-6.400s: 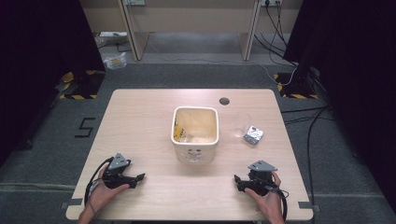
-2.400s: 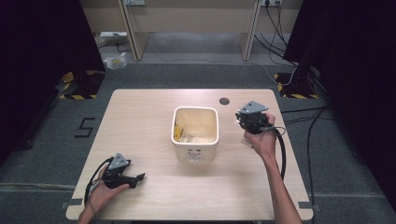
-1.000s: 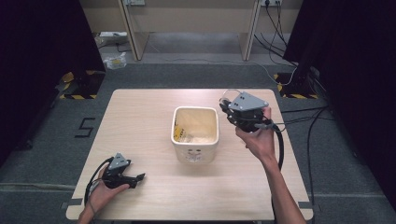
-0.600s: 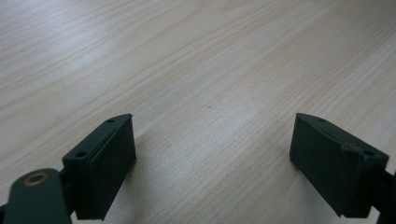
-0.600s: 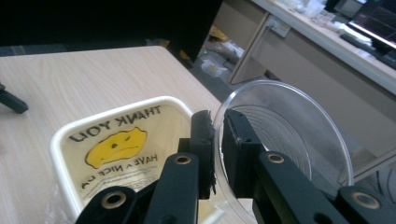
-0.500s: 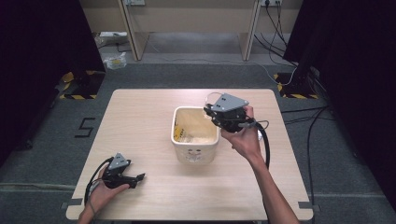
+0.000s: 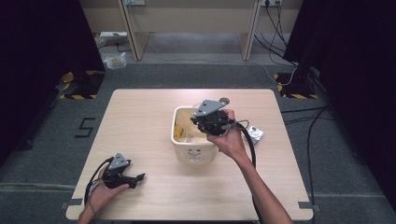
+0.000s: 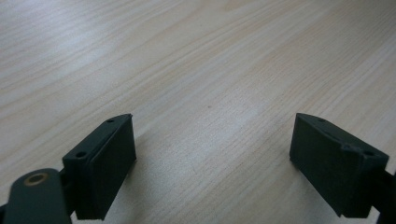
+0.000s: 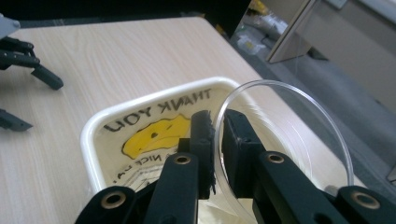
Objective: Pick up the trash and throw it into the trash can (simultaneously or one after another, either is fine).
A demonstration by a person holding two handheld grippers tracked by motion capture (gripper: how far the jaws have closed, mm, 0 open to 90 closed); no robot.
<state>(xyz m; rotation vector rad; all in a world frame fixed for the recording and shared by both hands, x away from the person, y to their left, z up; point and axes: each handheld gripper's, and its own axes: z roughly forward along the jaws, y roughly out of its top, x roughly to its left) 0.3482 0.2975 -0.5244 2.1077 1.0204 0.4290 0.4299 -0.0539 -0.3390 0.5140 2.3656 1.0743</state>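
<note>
- Right gripper [image 7: 211, 119] is up over the cream square plastic bin [image 7: 194, 154], which sits at the middle of the pale wooden worktop [image 7: 140, 121].
- In the right gripper view its fingers [image 9: 203, 135] are pinched tight on the rim of a clear round plastic cup [image 9: 299, 135]; the thin wall runs straight down between the two black pads.
- The cup is held tilted, its open mouth facing the camera, above the bin's far-right corner as the high view shows it.
- Inside the bin, a bag printed with a yellow smiley face [image 9: 154, 135] and "THANK YOU" lettering lines the wall.
- From above, yellow and pale contents show in the bin; what they are, I cannot tell.
- Left gripper [image 7: 122, 173] rests on the worktop near the front-left corner, held in the left hand [image 7: 100, 193].
- Its fingers [image 8: 107, 163] are spread wide apart, bare wood between them, gripping nothing.
- A small crumpled silver foil wrapper [image 7: 255, 134] lies on the worktop just right of the bin, apart from it.
- A small dark round disc [image 7: 224, 100] sits near the worktop's far edge.
</note>
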